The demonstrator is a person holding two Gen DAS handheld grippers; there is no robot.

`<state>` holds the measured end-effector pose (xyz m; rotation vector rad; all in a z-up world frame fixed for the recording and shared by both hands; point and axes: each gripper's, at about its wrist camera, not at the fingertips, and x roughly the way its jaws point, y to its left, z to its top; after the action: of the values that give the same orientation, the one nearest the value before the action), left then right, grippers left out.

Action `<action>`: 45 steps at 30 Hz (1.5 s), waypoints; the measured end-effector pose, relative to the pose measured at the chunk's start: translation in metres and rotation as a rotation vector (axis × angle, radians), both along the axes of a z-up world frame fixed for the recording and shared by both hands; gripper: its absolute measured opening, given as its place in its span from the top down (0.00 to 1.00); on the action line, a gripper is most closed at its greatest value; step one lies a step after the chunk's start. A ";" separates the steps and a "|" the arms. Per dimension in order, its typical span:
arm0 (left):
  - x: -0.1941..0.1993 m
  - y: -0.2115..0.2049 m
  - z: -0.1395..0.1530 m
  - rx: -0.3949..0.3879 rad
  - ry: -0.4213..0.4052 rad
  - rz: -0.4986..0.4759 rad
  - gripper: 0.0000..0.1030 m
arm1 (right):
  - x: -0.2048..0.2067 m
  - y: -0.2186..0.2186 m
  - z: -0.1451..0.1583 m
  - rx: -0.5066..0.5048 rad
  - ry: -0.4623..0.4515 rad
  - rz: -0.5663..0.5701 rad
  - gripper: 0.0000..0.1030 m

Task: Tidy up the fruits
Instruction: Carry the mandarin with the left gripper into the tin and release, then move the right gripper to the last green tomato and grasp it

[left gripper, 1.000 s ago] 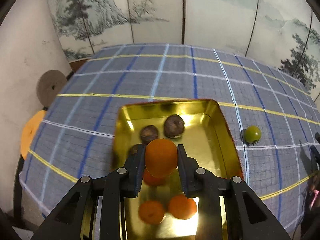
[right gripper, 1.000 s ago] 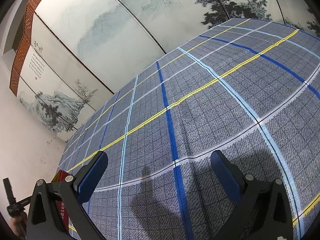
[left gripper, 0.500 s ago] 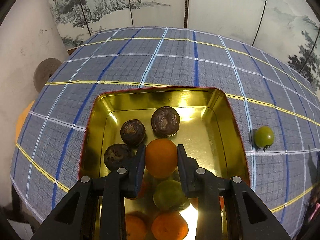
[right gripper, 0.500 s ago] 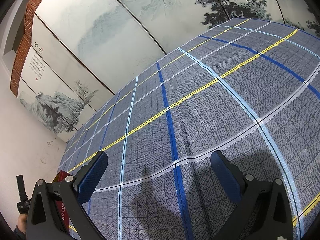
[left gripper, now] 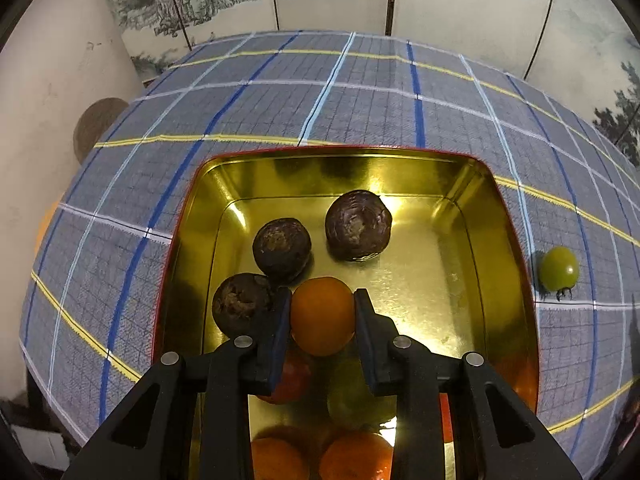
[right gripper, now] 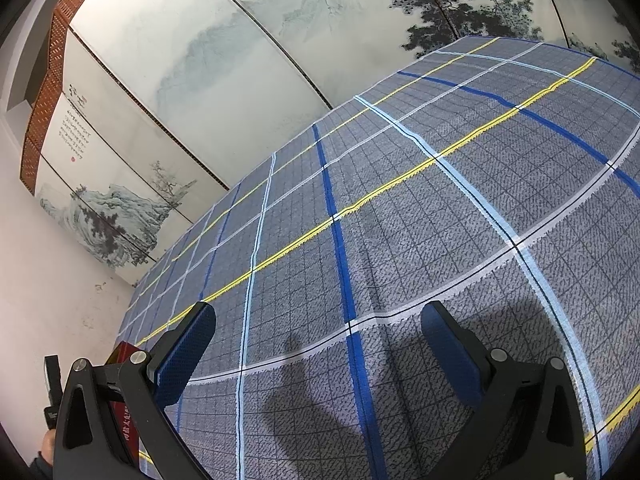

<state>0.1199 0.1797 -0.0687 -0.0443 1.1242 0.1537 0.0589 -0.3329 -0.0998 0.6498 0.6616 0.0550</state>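
Tongs first: the left gripper (left gripper: 322, 316) is clamped on a small orange fruit (left gripper: 322, 315), one pad pressed to each flank at about its widest girth, holding it low inside the gold tin (left gripper: 506, 240). Beneath and behind the jaws lie more fruit, partly hidden: a red one (left gripper: 294, 378) under the left finger, a greenish one (left gripper: 352, 394) under the right, and two orange ones (left gripper: 316, 458) nearest the camera. Just off the left fingertip sits a dark wrinkled fruit (left gripper: 238, 304), very close to that finger if not touching it. Two more dark fruits (left gripper: 282, 250) rest a little ahead of the tips. Bare gold floor lies ahead and to the right. Well off to the right, outside the tin wall on the plaid tablecloth (left gripper: 360, 108), a green tomato (left gripper: 559, 269) waits alone.

The held fruit looks light, smooth-skinned and soft enough to bruise, and being round it would likely roll once freed. A gentle grip across the middle suits it, as now; the green one calls for the same.

The right gripper (right gripper: 316, 344) stands wide apart and holds nothing, hovering over plain cloth.
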 end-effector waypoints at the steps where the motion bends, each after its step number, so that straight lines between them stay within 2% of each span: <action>1: 0.000 0.001 0.000 -0.007 -0.003 0.001 0.68 | 0.000 0.000 0.000 -0.001 0.002 0.000 0.01; 6: -0.004 0.004 0.004 -0.032 -0.009 -0.007 0.65 | 0.002 0.001 0.001 -0.019 0.013 -0.005 0.01; 7: -0.007 0.006 0.010 -0.045 -0.031 -0.012 0.60 | 0.002 0.002 0.002 -0.029 0.018 -0.010 0.01; 8: -0.010 0.008 0.015 -0.051 -0.051 -0.015 0.49 | 0.003 0.005 0.003 -0.044 0.026 -0.014 0.01; 9: -0.014 0.011 0.022 -0.051 -0.070 -0.012 0.42 | 0.004 0.006 0.004 -0.069 0.039 -0.018 0.01; 10: -0.019 0.014 0.031 -0.057 -0.101 -0.010 0.31 | 0.005 0.010 0.005 -0.105 0.056 -0.023 0.00; 13: -0.047 0.031 0.068 -0.097 -0.237 -0.006 0.28 | 0.000 0.032 0.018 -0.230 0.050 -0.001 0.00; 16: -0.088 0.052 0.097 -0.120 -0.370 0.005 0.14 | -0.006 0.069 0.034 -0.291 0.002 0.087 0.00; 18: -0.123 0.068 0.107 -0.105 -0.429 0.028 0.12 | -0.005 0.109 0.044 -0.346 -0.024 0.186 0.00; 22: -0.187 0.095 0.094 -0.078 -0.451 0.079 0.12 | 0.005 0.186 0.050 -0.412 -0.050 0.375 0.00; 25: -0.232 0.107 0.067 -0.072 -0.422 0.109 0.12 | 0.020 0.243 0.044 -0.454 -0.045 0.497 0.01; 28: -0.276 0.113 0.035 -0.087 -0.371 0.142 0.12 | 0.039 0.277 0.034 -0.484 -0.017 0.551 0.03; 30: -0.294 0.115 0.016 -0.107 -0.328 0.150 0.12 | 0.048 0.288 0.029 -0.475 -0.003 0.573 0.09; 33: -0.311 0.115 -0.009 -0.131 -0.263 0.168 0.12 | 0.060 0.304 0.020 -0.493 0.037 0.588 0.27; 36: -0.308 0.115 -0.015 -0.137 -0.250 0.169 0.12 | 0.070 0.309 0.012 -0.492 0.070 0.560 0.31; 37: -0.305 0.115 -0.014 -0.145 -0.257 0.164 0.12 | 0.073 0.309 0.011 -0.485 0.077 0.557 0.37; 40: -0.302 0.109 -0.007 -0.161 -0.288 0.144 0.12 | 0.079 0.316 0.004 -0.507 0.097 0.563 0.63; 41: -0.301 0.105 -0.005 -0.160 -0.298 0.134 0.12 | 0.080 0.317 0.003 -0.507 0.101 0.563 0.67; 43: -0.301 0.097 -0.001 -0.144 -0.315 0.118 0.12 | 0.078 0.318 0.004 -0.488 0.087 0.572 0.68; 45: -0.301 0.090 0.004 -0.111 -0.326 0.112 0.12 | 0.072 0.321 0.008 -0.515 0.067 0.575 0.68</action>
<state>-0.1807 0.2695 -0.0647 -0.2242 0.8039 0.1766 0.1313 -0.0120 -0.0922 -0.0477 0.8710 0.3842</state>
